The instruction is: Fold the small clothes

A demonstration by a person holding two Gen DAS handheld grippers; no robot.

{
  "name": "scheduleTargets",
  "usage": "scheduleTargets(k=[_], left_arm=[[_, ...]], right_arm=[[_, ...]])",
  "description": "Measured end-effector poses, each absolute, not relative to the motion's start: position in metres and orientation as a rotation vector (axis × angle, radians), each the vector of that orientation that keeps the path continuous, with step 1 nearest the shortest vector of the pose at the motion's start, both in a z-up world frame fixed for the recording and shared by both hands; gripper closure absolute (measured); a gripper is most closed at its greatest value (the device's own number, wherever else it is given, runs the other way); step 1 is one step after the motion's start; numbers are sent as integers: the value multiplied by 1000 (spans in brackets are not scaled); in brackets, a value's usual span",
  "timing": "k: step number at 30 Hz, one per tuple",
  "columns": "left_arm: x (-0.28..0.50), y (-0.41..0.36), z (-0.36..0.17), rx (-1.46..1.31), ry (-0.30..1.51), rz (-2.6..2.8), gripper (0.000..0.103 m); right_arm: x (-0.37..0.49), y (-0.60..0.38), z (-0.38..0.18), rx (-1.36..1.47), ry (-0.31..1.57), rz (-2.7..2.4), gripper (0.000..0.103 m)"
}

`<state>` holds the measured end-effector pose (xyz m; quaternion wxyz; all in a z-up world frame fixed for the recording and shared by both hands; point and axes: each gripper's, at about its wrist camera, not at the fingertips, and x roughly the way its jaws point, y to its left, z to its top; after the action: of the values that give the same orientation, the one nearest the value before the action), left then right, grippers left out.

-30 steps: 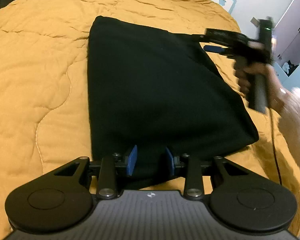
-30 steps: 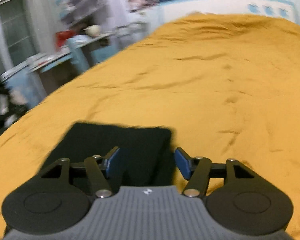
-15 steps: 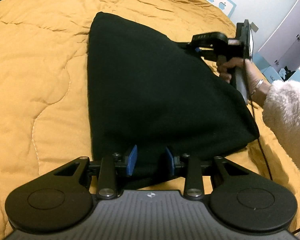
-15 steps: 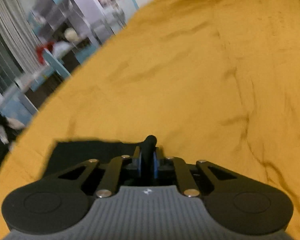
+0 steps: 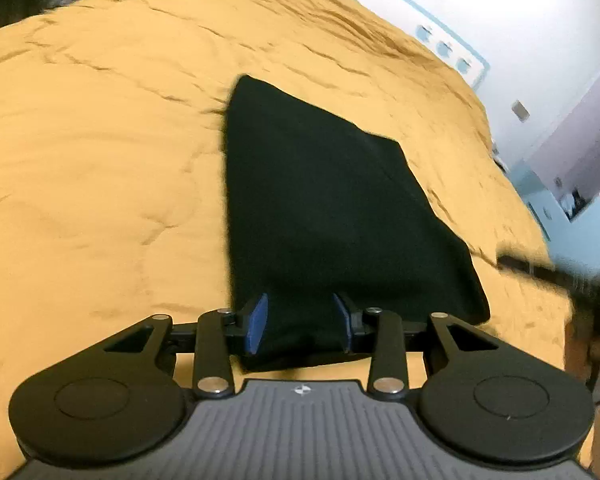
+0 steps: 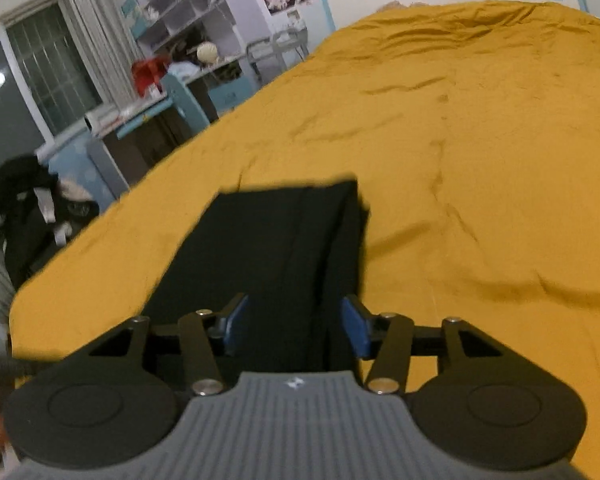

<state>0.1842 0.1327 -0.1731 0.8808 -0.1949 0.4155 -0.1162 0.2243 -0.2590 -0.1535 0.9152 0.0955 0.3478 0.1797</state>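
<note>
Since a second ago the right gripper (image 6: 294, 326) has left the 2 o'clock corner, jaws opening, empty; left gripper (image 5: 300, 322) jaws narrow around the black garment (image 5: 320, 208) hem. Soft, light, floppy: grip corners.

Black garment (image 5: 332, 216): matt, soft cloth, smooth with few creases. Bed cover (image 5: 100, 168): mustard quilted cloth, matt, stitched and wrinkled. Left gripper (image 5: 300, 322) and right gripper (image 6: 294, 324): matt black plastic arms, blue rubbery pads, shiny metal screw heads, ribbed grey plastic body. Wall (image 6: 420, 4): smooth painted finish.
</note>
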Motion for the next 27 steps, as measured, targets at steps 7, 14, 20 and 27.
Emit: scheduleTargets(k=[7, 14, 20, 27], left_arm=[[173, 128, -182, -350, 938, -192, 61], [170, 139, -185, -492, 917, -161, 61], [188, 146, -202, -596, 947, -138, 57], [189, 131, -213, -465, 977, -208, 75]], right_arm=[[193, -253, -191, 231, 752, 324, 54], [203, -250, -188, 273, 736, 281, 97], [218, -253, -223, 267, 845, 254, 97], [213, -259, -192, 280, 748, 219, 72]])
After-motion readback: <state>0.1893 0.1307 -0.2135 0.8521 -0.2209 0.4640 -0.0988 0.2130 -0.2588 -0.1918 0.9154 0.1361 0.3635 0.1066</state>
